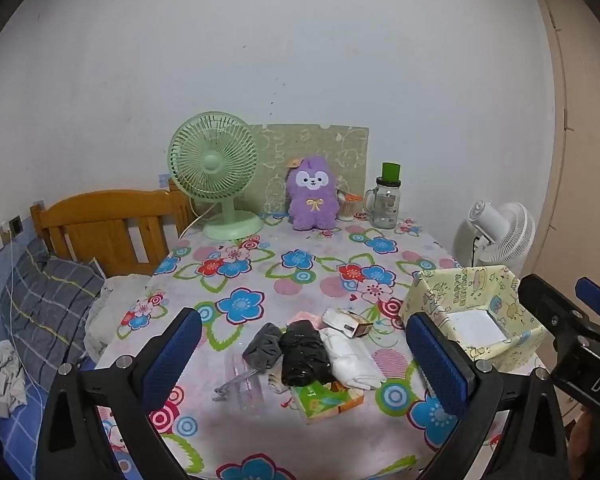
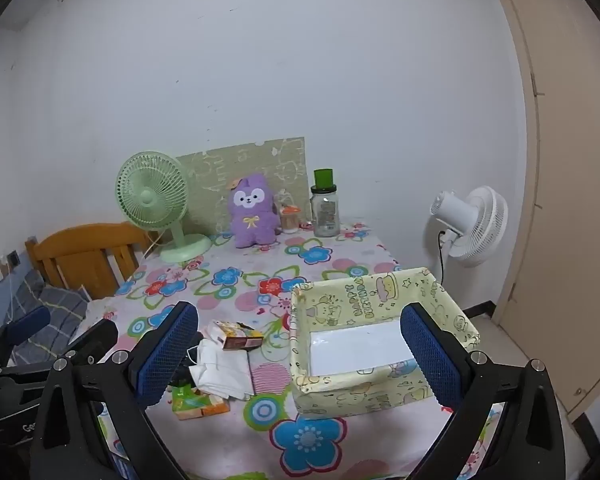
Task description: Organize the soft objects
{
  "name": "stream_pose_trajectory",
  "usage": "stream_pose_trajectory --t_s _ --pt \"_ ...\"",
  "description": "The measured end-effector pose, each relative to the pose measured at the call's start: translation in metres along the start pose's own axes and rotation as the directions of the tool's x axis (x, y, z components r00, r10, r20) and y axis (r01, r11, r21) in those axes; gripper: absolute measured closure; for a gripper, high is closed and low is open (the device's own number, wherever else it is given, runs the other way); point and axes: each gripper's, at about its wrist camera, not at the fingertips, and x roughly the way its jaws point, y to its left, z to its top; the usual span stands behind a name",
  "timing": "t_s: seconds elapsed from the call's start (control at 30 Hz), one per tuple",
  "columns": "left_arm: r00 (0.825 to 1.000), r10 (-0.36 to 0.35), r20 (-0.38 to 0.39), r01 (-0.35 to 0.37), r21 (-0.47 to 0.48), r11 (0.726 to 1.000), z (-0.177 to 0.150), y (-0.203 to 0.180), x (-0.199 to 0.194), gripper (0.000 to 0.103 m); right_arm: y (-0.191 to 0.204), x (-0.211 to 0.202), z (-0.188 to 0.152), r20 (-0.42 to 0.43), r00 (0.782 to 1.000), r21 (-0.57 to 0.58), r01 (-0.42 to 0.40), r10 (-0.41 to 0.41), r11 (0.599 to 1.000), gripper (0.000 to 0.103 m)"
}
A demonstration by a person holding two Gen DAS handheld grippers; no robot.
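Soft bundles (image 1: 320, 350) heaped beside the empty box (image 2: 380, 344), ready for sorting. Left gripper (image 1: 304, 354) and right gripper (image 2: 300, 356) spread wide, holding nothing.

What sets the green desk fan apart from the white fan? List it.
The green desk fan stands on the flowered table and faces the camera; the white fan stands beyond the table's right edge and shows its motor back. Green has a round base in view; white's base is hidden. Both have round wire grilles.
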Motion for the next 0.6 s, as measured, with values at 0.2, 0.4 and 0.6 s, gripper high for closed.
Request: stream_pose_trajectory --t_s 0.2,0.4,0.6 --pt "1.0 -0.008 -0.007 0.008 0.007 1.0 0.003 -0.005 -0.002 0.0 0.0 0.0 0.0 -0.01 1.0 -0.006 -0.002 0.002 1.0 0.0" --pt "1.0 -0.018 -0.023 0.018 0.006 1.0 0.008 -0.007 0.001 0.0 -0.004 0.0 0.002 -0.012 1.0 -0.008 0.002 -0.002 1.0 0.0" --pt "0.999 -0.024 -0.022 0.024 -0.003 1.0 0.004 -0.009 0.008 0.0 -0.003 0.004 -0.001 -0.015 1.0 -0.008 0.002 -0.003 1.0 0.0"
